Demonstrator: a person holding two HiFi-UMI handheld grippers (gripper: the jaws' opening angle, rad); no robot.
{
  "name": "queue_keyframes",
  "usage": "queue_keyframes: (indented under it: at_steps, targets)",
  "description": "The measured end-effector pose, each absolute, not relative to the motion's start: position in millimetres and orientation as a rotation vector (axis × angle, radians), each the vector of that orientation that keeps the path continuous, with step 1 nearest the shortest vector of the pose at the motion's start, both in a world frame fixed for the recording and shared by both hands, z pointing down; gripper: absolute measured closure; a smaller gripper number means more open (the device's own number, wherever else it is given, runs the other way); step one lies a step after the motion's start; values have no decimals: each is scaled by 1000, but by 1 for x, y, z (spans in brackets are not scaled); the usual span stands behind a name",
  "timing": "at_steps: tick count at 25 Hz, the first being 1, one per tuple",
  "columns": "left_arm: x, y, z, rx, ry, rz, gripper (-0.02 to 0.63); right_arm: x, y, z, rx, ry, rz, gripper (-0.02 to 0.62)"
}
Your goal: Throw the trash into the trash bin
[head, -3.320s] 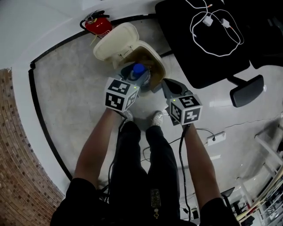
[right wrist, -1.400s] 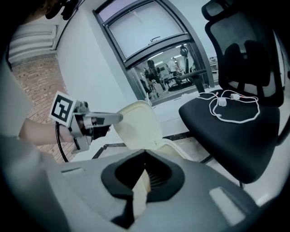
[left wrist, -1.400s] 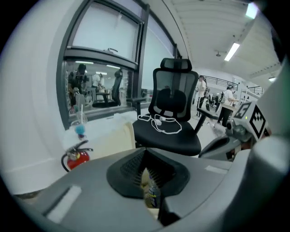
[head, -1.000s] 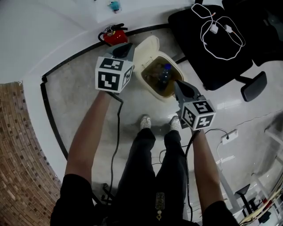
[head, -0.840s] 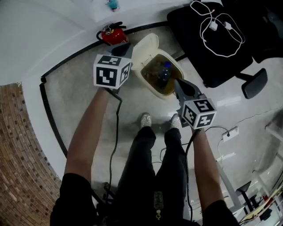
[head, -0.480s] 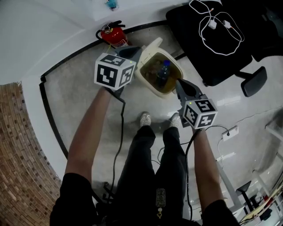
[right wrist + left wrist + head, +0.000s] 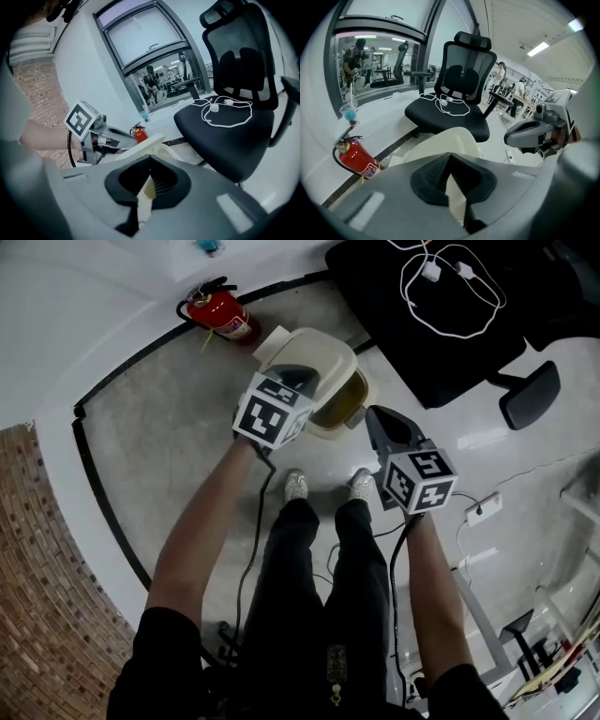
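The cream trash bin (image 7: 349, 401) stands on the floor in front of the person's feet. Its lid (image 7: 309, 348) is lowered over most of the opening, leaving an amber gap at the right. My left gripper (image 7: 302, 381) is shut and empty, its tip on the lid's near edge; the lid (image 7: 446, 139) fills the space just beyond its jaws. My right gripper (image 7: 377, 414) hovers shut and empty beside the bin's right rim. From the right gripper view, the lid (image 7: 151, 142) and the left gripper (image 7: 107, 138) show ahead. The bin's contents are hidden.
A red fire extinguisher (image 7: 217, 315) stands by the wall left of the bin. A black office chair (image 7: 441, 324) with a white cable (image 7: 441, 282) on its seat is close to the bin's right. Cords trail on the floor near the feet.
The lid was upright with a bottle showing inside the bin; it has swung down over the opening. My left gripper moved right and down with it. The right gripper shifted slightly.
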State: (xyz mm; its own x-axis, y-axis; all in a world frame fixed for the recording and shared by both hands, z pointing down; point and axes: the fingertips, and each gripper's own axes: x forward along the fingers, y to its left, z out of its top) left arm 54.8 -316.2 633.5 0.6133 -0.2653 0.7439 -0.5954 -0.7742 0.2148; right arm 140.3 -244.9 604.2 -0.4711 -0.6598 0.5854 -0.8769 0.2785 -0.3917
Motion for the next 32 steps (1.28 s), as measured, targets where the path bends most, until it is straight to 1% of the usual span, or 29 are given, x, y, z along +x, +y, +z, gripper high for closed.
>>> queue_keyframes:
  at_steps: [11,17,25,32]
  targets:
    - [99,-296,715,2335,-688,1122,600,180,-235,633,1405,-2199,1030,594]
    - [107,-288,749,2292,-734,1167,600,194,-215,651,1372,-2170,1061,594]
    - [109,-282,773,2263,-758,1277,601,210,-204,655,1372,-2163,1069,594]
    - [108,-284,769,2227,-819,1244,601,220,-198,651,1377,-2173,1061,594]
